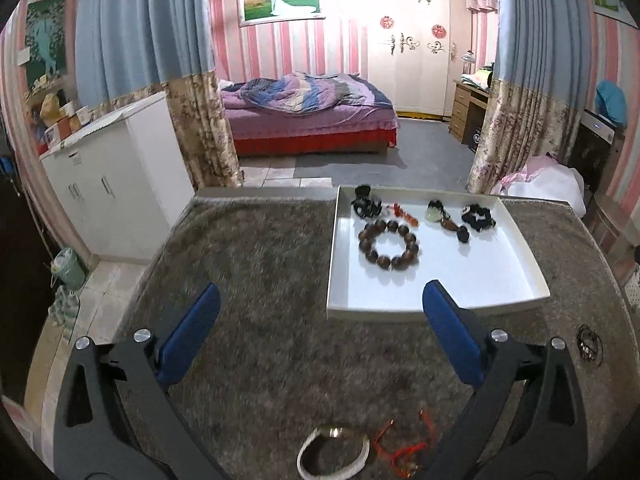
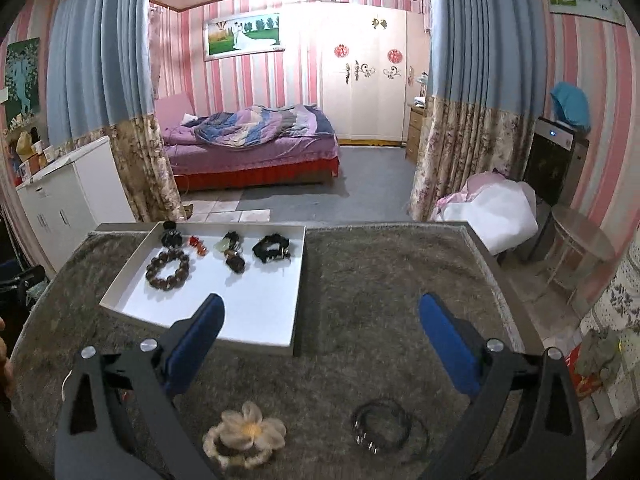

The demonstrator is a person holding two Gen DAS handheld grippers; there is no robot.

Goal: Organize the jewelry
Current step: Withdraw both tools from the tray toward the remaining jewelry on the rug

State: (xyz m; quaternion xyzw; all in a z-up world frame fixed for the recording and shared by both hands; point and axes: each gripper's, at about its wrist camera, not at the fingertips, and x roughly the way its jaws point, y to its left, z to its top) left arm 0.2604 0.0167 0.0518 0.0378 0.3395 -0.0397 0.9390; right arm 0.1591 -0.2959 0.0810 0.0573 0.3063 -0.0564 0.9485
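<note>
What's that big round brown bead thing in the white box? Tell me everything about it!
It is a bead bracelet: large, round, dark brown beads with a dull shine, wood by the look of them, strung into a closed ring. It lies flat on the floor of the white tray, in the tray's left half, seen also in the right wrist view. The other trinkets lie behind it, and nothing seems to touch it but the tray. No hand-held gripper is near it.

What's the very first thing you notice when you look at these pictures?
The white tray on the shaggy grey rug, with a big brown bead bracelet lying inside it. Nearer, on the rug, a fluffy flower hair tie sits between the right gripper's open blue fingers.
</note>
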